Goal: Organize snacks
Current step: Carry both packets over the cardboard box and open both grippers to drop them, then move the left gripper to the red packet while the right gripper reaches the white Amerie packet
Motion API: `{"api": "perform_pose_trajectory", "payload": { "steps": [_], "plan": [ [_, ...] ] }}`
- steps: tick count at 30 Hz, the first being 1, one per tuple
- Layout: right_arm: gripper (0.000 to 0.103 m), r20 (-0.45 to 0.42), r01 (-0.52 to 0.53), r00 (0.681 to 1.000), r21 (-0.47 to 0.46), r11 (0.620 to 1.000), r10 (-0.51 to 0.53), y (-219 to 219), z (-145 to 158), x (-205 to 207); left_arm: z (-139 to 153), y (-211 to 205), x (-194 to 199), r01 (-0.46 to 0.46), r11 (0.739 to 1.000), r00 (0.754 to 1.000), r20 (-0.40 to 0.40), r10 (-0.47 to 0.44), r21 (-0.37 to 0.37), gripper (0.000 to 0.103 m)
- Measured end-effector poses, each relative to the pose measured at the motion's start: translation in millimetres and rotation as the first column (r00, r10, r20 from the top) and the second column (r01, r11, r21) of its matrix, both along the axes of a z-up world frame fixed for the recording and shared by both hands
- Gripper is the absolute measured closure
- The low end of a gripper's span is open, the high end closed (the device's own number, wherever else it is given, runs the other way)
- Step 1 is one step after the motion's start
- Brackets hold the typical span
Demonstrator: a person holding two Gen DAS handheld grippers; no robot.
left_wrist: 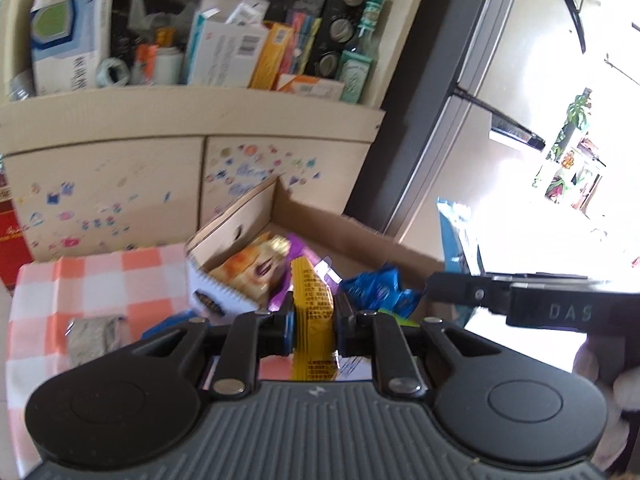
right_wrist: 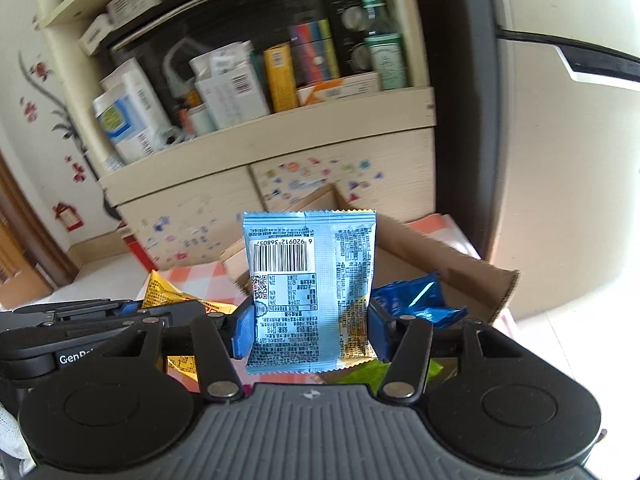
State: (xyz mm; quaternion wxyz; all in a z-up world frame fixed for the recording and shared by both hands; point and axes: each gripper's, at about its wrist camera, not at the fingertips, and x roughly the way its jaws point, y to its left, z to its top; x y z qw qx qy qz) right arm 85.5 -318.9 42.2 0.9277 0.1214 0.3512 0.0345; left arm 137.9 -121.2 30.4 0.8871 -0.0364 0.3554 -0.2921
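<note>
Left tongs [left_wrist: 313,322]: clamped on yellow snack packet [left_wrist: 312,304], held edge-on above the near edge of cardboard box [left_wrist: 360,236].
Right tongs [right_wrist: 310,330]: closed against light blue snack packet [right_wrist: 310,292], upright, barcode side showing.
Cardboard box: on checked cloth [left_wrist: 92,280] over the desk; holds dark blue wrappers [left_wrist: 380,290].

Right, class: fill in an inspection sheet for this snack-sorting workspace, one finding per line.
Surface: orange-checked cloth on the table.
Job's things: cardboard box holds snack packets; dark blue packet inside.
Clutter: grey cloth on the table.
Grippers: left gripper shut on yellow packet; right gripper shut on light blue packet.
Cables: nothing seen.
Surroundings: crowded shelf, stickered cabinet doors.
</note>
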Motion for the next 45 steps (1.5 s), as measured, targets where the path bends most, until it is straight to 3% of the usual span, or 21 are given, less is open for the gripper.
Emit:
{"api": "perform_pose_trajectory", "payload": {
  "steps": [12, 17, 20, 27, 34, 45],
  "plan": [
    [0.041, -0.032, 0.174, 0.984, 0.047, 0.984, -0.173, -36.8, -2.4, 12.6, -0.5, -60.2, 36.4, 0.021, 0.999, 1.000, -0.008, -0.022, -0.050, 0.087],
    [0.040, -0.048, 0.232, 0.972, 0.047, 0.972, -0.229, -44.5, -6.9, 21.6, -8.9, -82.9, 51.3, 0.012, 0.999, 1.000, -0.004, -0.012, -0.039, 0.085],
    [0.033, -0.067, 0.266, 0.963, 0.075, 0.961, -0.261, -49.1, -11.9, 26.2, -15.7, -88.3, 52.9, 0.012, 1.000, 1.000, -0.012, -0.012, 0.000, 0.055],
    [0.023, -0.069, 0.262, 0.964, 0.091, 0.961, -0.256, -47.6, -11.1, 24.8, -17.8, -69.0, 43.8, 0.008, 0.998, 1.000, 0.001, -0.008, 0.063, 0.035],
    [0.021, -0.094, 0.227, 0.971, 0.073, 0.971, -0.220, -40.9, -17.0, 25.6, -19.4, -40.9, 33.9, 0.004, 0.990, 1.000, 0.004, -0.005, 0.142, 0.028],
    [0.017, -0.119, 0.147, 0.982, 0.023, 0.989, -0.144, -24.9, -25.0, 15.6, -28.4, 19.4, 18.2, -0.041, 0.984, 0.998, -0.039, 0.048, 0.174, 0.025]
  ]
}}
